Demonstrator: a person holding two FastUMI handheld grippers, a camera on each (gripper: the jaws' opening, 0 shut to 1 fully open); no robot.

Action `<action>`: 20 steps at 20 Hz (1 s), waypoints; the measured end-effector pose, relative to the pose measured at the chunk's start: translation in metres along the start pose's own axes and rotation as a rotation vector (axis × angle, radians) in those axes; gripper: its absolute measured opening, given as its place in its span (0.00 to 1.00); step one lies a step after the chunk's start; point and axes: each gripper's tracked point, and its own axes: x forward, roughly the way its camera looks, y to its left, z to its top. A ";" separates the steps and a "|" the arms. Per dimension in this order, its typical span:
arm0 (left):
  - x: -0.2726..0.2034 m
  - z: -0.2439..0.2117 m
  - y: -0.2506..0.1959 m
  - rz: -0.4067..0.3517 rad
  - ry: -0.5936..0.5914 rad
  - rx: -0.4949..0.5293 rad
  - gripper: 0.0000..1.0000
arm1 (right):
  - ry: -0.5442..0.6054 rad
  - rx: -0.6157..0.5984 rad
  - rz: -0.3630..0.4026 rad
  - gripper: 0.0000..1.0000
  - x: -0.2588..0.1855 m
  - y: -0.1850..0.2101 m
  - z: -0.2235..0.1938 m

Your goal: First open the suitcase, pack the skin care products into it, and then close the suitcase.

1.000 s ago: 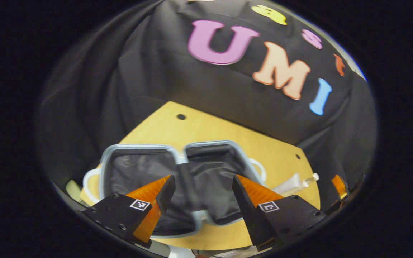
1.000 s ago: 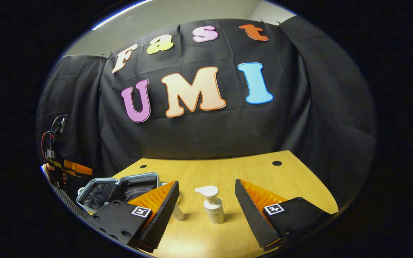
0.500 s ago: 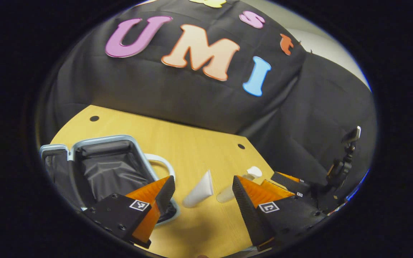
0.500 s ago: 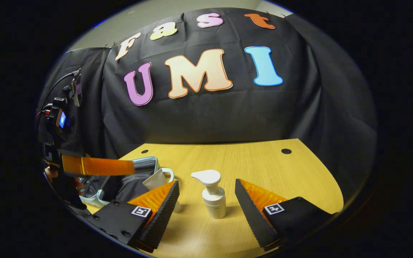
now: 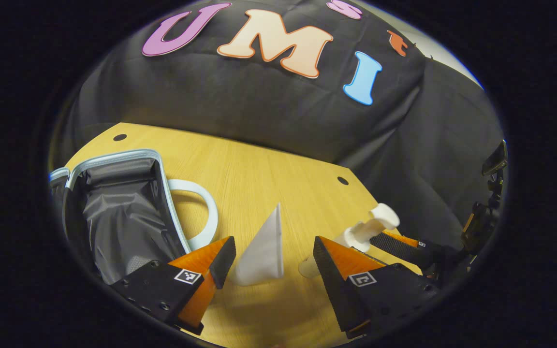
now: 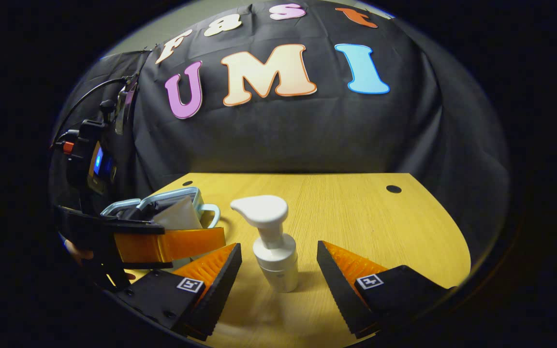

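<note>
So far only the opening is done: the suitcase (image 5: 114,208) lies open at the table's (image 5: 259,164) left end, its dark crinkly lining bare, and packing and closing remain. The left tool (image 5: 269,256) gapes around a soft white tube (image 5: 264,241), wedge-shaped and standing on its cap, not yet pinched. The right tool (image 6: 278,270) gapes around an upright, smooth pump bottle (image 6: 273,256), untouched.
</note>
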 end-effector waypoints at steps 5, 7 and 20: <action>0.015 -0.001 0.007 0.030 -0.013 -0.027 0.87 | 0.025 -0.011 0.014 0.96 0.019 0.001 -0.012; 0.018 -0.002 0.012 0.035 -0.013 -0.042 0.65 | 0.035 -0.014 0.018 0.99 0.024 0.001 -0.015; -0.054 0.061 0.027 -0.042 0.000 -0.145 0.23 | 0.080 -0.030 0.003 0.60 0.035 -0.001 -0.023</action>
